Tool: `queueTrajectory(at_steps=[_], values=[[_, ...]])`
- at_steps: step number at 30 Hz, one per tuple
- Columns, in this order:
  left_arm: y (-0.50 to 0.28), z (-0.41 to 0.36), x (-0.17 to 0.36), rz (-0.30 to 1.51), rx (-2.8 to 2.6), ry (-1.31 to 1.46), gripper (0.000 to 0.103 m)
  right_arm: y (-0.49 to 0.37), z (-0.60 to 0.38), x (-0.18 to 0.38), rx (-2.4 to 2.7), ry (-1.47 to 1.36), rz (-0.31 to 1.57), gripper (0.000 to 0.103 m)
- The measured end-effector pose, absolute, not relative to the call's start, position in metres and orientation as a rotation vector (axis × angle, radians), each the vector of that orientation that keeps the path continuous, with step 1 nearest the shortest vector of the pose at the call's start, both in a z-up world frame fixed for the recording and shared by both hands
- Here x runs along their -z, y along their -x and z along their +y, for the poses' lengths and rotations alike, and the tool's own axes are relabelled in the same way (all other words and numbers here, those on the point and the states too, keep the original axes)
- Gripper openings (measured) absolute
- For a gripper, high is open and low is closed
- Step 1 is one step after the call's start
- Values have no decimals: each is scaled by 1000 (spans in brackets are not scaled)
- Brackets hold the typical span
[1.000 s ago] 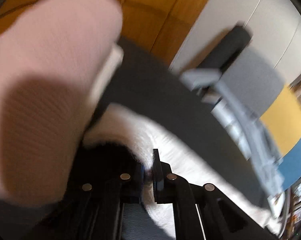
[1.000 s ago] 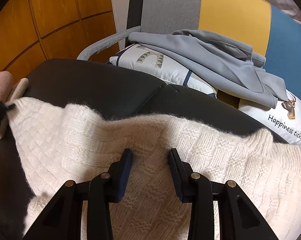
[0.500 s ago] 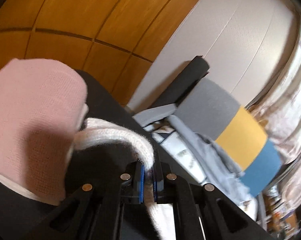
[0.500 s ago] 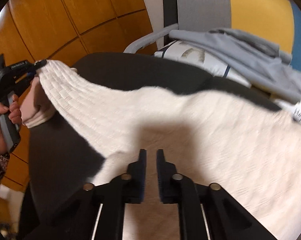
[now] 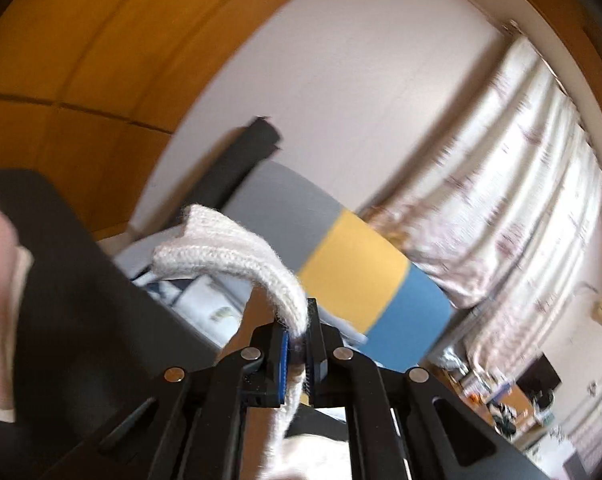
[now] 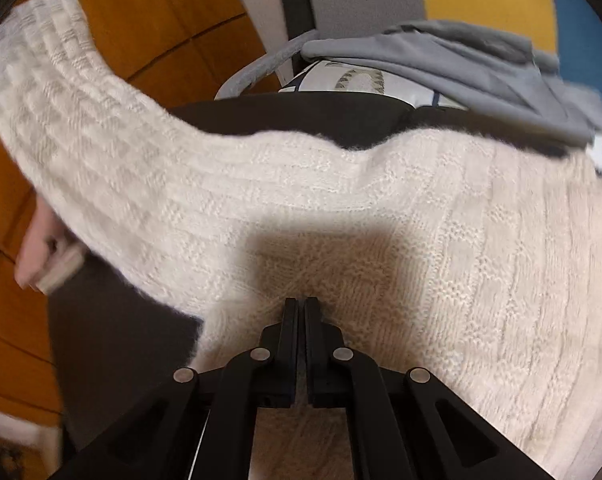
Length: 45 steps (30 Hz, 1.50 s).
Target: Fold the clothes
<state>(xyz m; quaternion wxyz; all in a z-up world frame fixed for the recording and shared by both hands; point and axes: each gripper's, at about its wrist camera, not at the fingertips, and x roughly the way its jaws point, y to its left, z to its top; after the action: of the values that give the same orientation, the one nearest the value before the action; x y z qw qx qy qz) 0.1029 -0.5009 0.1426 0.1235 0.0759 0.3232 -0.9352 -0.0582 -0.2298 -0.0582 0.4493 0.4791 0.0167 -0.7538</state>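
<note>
- One cream knit sweater is lying across a black padded surface, with one sleeve rising up and to the left.
- The left gripper is pinching the sleeve's ribbed cuff in the air; the cuff is arching over its tips.
- The right gripper is sitting pressed together, tips against the sweater's body; whether knit is caught between them, I cannot tell.
- One grey garment is draping over a printed pillow on a grey, yellow and blue chair just beyond the sweater's far edge.
- Orange wood panelling, a white wall and pale curtains are surrounding the spot.
- Bare black padding is showing left of the sweater.
</note>
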Motion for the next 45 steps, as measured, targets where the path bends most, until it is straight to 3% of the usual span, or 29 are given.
queueTrajectory(at_steps=[10,14,20,24,29,35,38,40,43,45], values=[[-22,-364,-146,714,2974,-538,5,59,-134,32,1918,-1220,-146,9],[17,-308,-112,676,2996,-705,5,60,-88,30,1971,-1225,-240,9],[68,-226,-30,467,2966,-1035,5,70,-37,48,2030,-1311,-375,9],[82,-197,24,388,2890,-1233,5,71,-23,61,2056,-1350,-383,9],[76,-176,45,324,2904,-1296,5,75,-16,72,2073,-1379,-401,9],[73,-161,53,287,2898,-1408,12,76,-15,79,2090,-1392,-375,9],[54,-182,44,426,2866,-1393,18,77,-17,76,2098,-1373,-378,20],[37,-195,33,449,2864,-1350,20,78,-19,73,2101,-1353,-386,36],[20,-213,24,355,2781,-1299,20,79,-23,69,2107,-1323,-398,55],[9,-227,22,315,2719,-1263,20,80,-26,66,2112,-1304,-405,59]])
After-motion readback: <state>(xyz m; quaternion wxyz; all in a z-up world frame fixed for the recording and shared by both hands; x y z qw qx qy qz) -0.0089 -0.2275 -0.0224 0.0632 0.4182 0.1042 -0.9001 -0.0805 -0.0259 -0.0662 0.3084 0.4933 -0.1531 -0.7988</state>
